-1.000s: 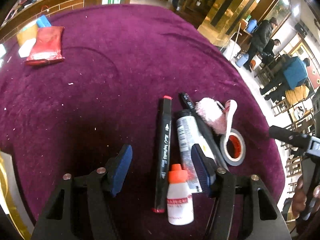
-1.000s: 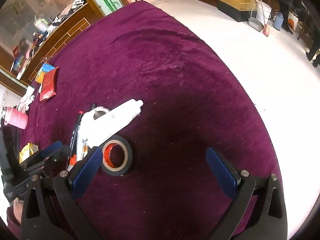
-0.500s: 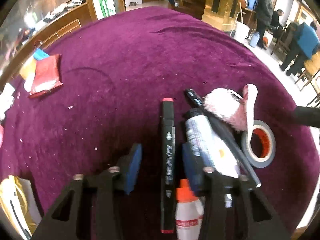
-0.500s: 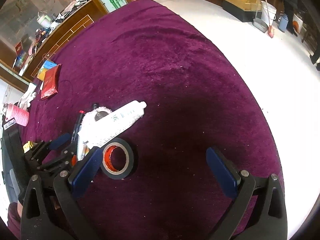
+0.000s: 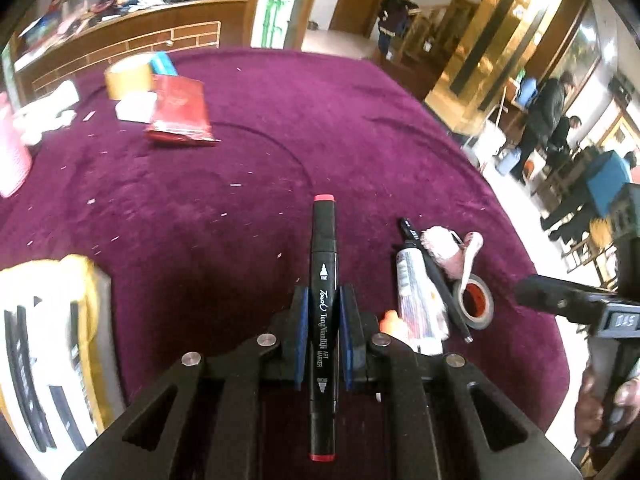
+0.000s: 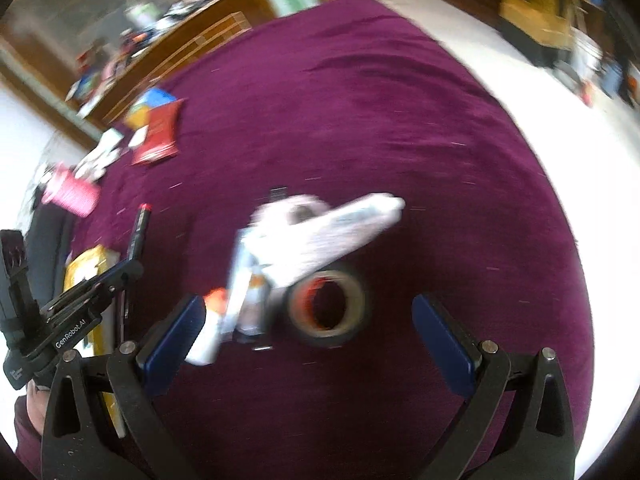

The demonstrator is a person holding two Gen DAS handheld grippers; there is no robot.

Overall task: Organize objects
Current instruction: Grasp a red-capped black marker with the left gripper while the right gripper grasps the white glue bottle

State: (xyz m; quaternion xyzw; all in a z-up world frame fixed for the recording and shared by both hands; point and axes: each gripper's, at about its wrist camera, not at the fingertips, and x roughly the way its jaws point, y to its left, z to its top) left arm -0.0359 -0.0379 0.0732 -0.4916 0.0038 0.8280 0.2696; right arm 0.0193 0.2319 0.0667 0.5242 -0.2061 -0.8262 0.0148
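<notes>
My left gripper (image 5: pixel 324 297) holds a black marker (image 5: pixel 323 232) with red ends; its jaws are still closing, with the blue pads pressed on the barrel. The marker hangs above the purple cloth (image 5: pixel 208 208), left of the pile. That pile is a white tube (image 5: pixel 412 284), a black pen (image 5: pixel 436 276), a pink roller (image 5: pixel 444 248), a tape roll (image 5: pixel 476 304) and an orange-capped bottle (image 5: pixel 390 320). My right gripper (image 6: pixel 310 320) stands open over the blurred tape roll (image 6: pixel 358 304) and tube (image 6: pixel 332 232). The left gripper (image 6: pixel 128 264) and marker (image 6: pixel 140 224) show at its left.
A red packet (image 5: pixel 180 112), a yellow tape roll (image 5: pixel 128 74) and a pink cup (image 5: pixel 12 160) lie at the far left. A yellow and white bag (image 5: pixel 48 344) sits near left. The round table's edge (image 5: pixel 532 264) curves past the pile; people (image 5: pixel 548 120) stand beyond.
The left gripper shut on the black marker and lifted it up and left, away from the pile. The right gripper shifted so the tape roll sits between its open fingers.
</notes>
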